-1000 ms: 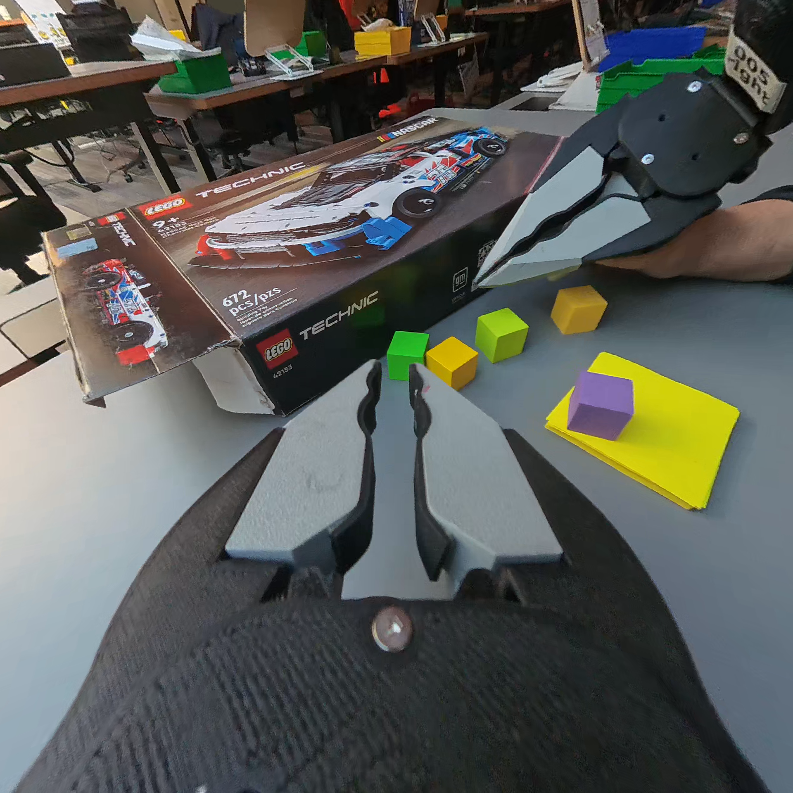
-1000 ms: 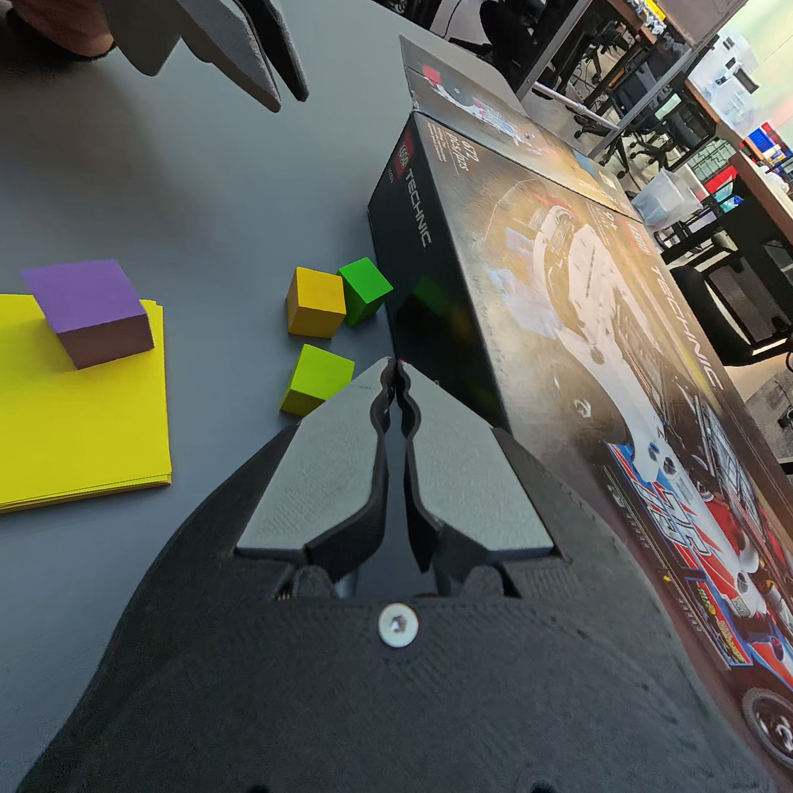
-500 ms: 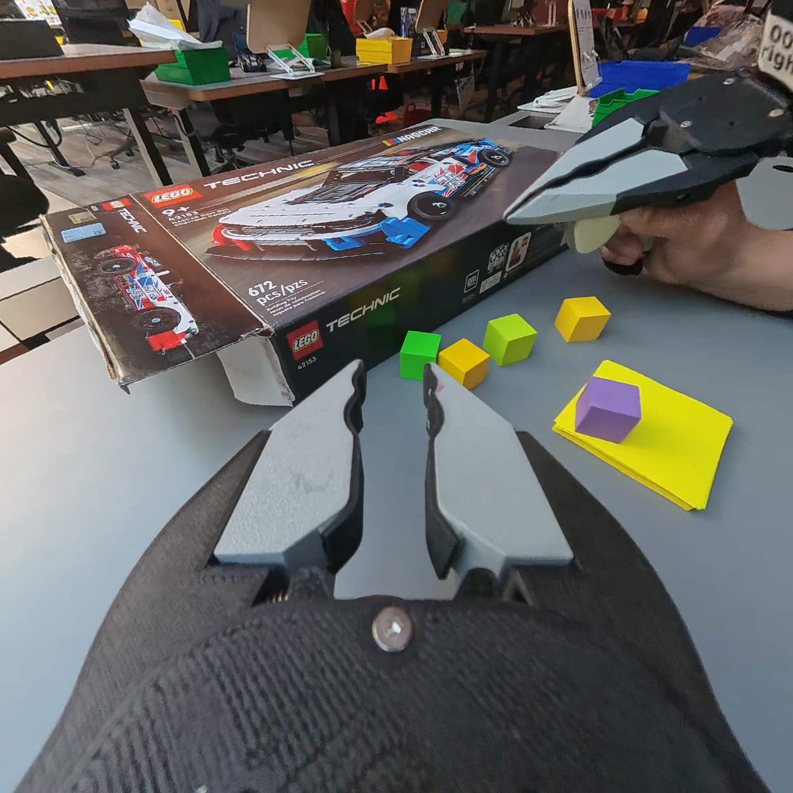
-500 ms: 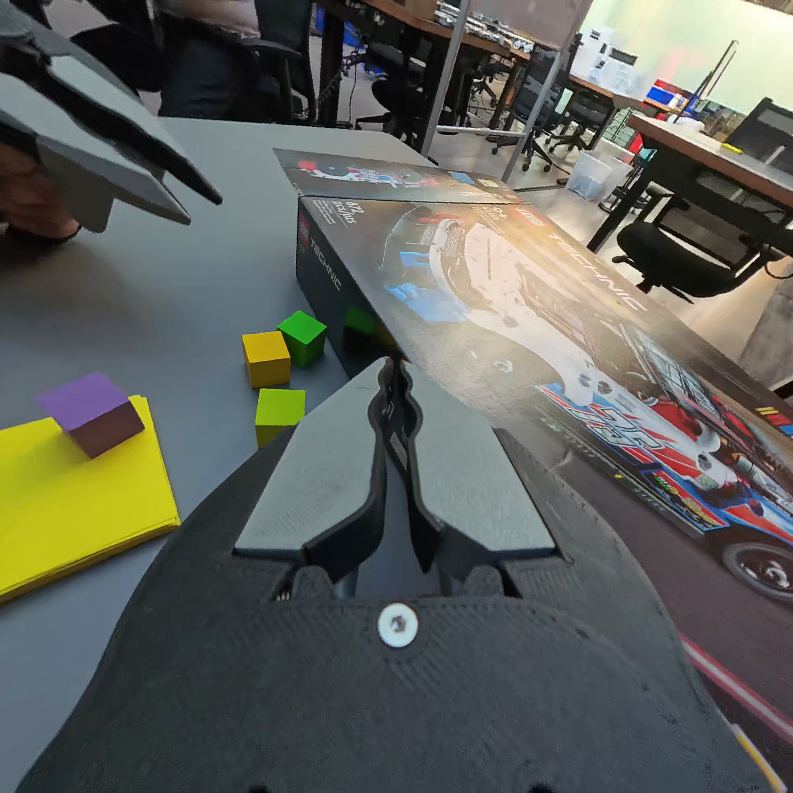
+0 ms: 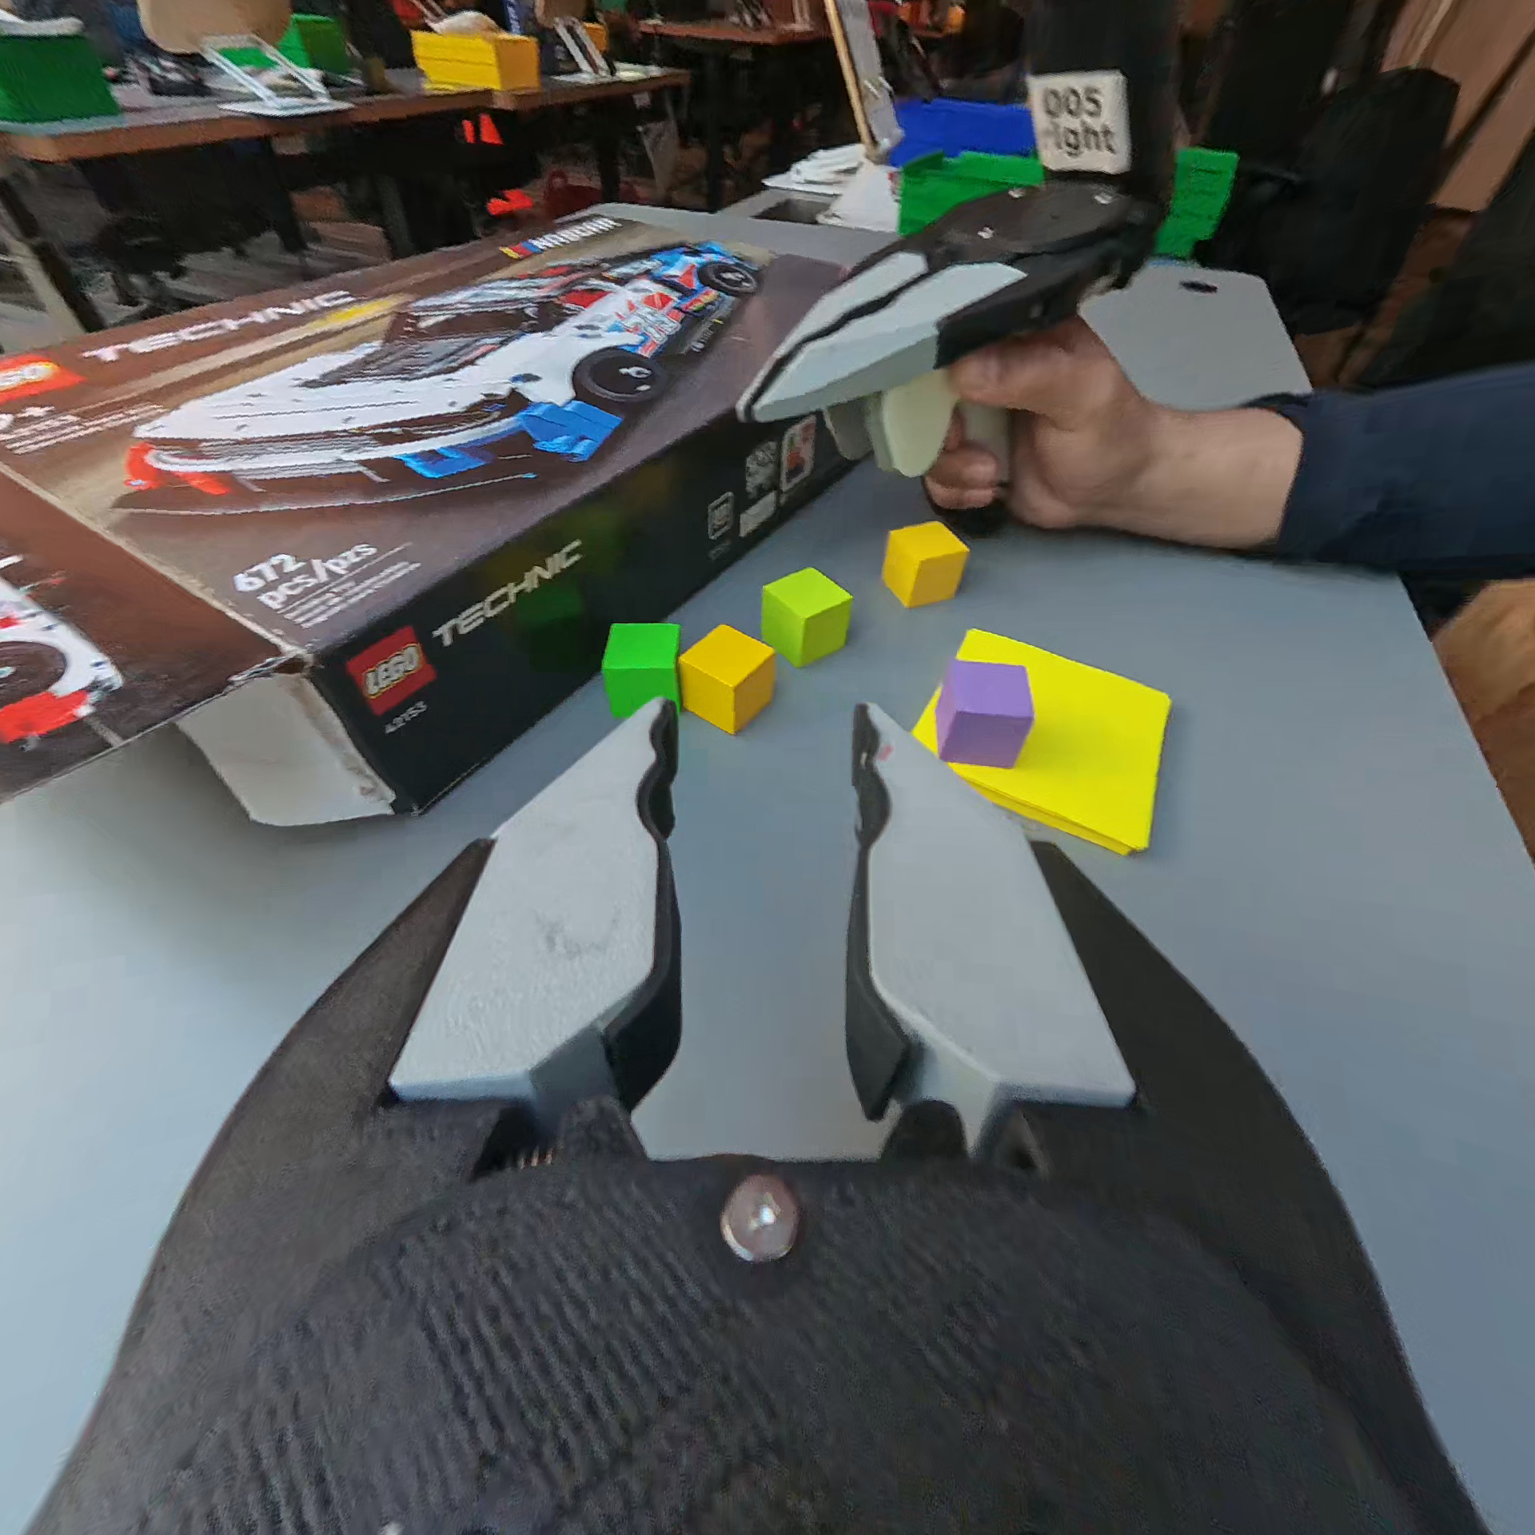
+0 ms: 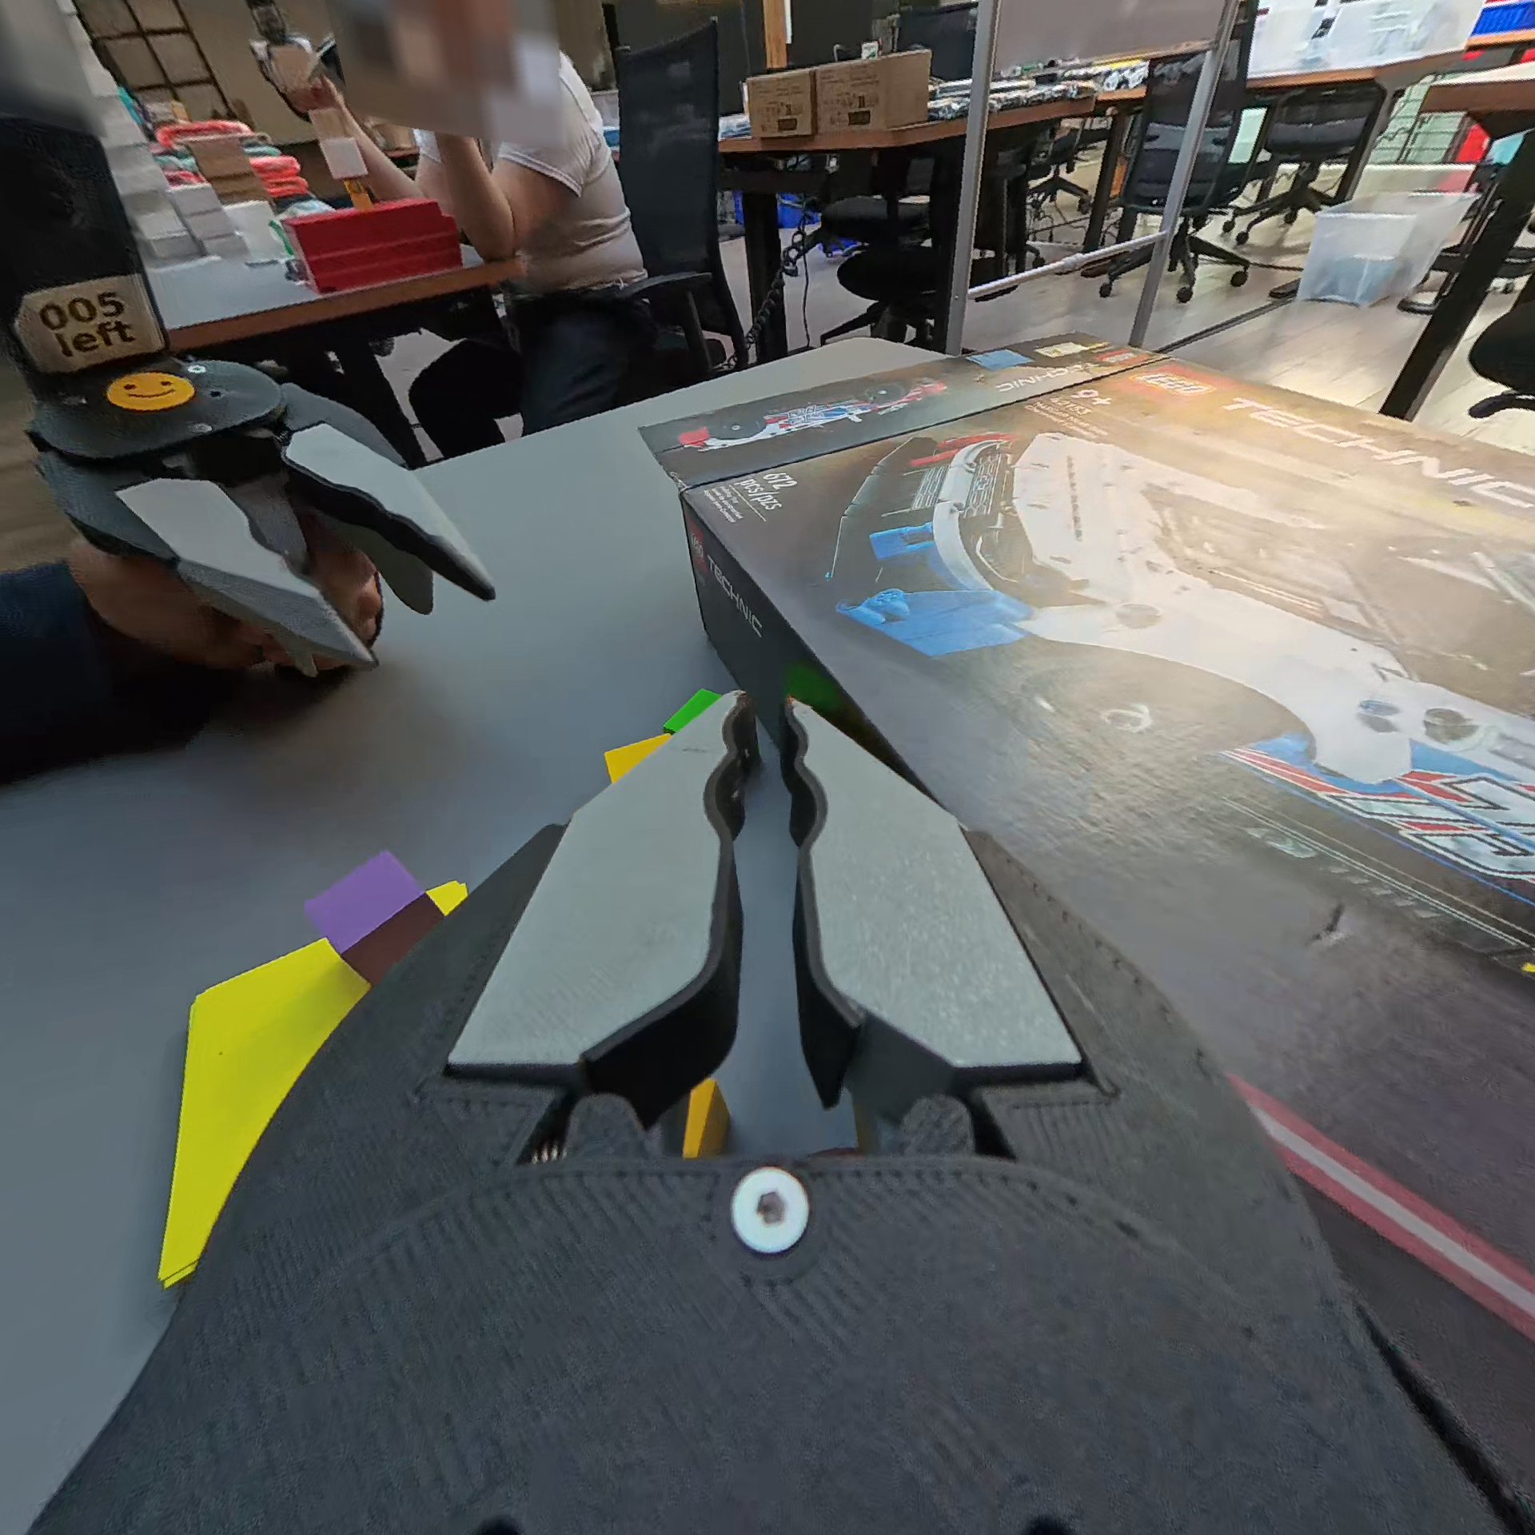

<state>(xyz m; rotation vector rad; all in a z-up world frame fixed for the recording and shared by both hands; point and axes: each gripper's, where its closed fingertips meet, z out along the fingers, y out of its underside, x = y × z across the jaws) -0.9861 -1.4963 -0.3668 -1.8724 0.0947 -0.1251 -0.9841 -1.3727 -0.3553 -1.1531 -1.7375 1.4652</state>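
My left gripper (image 5: 762, 731) is open and empty, low over the grey table (image 5: 1246, 955). Just beyond its tips stand a green cube (image 5: 639, 669) and an orange-yellow cube (image 5: 727, 677), side by side. Farther off are a lime cube (image 5: 806, 615) and another orange-yellow cube (image 5: 924, 563). A purple cube (image 5: 984, 714) sits on a stack of yellow paper (image 5: 1088, 747) to the right. My right gripper (image 6: 764, 710) hovers by the long side of a toy car box (image 6: 1163, 664). Its tips stand a narrow gap apart with nothing between them. It also shows in the left wrist view (image 5: 752, 407).
The large box (image 5: 415, 415) lies along the left with its end flap open. The table's right edge (image 5: 1454, 664) is close to the paper. A person (image 6: 565, 208) sits at another desk behind, among more desks and chairs. Some 12 cm of space lies between my two pairs of fingers. The lime cube (image 5: 806, 615) lies around 7 cm away from my right fingertips.
My left jaws have opened wide, on nothing. My right gripper has risen and levelled out beside the box, and its tips have parted slightly.
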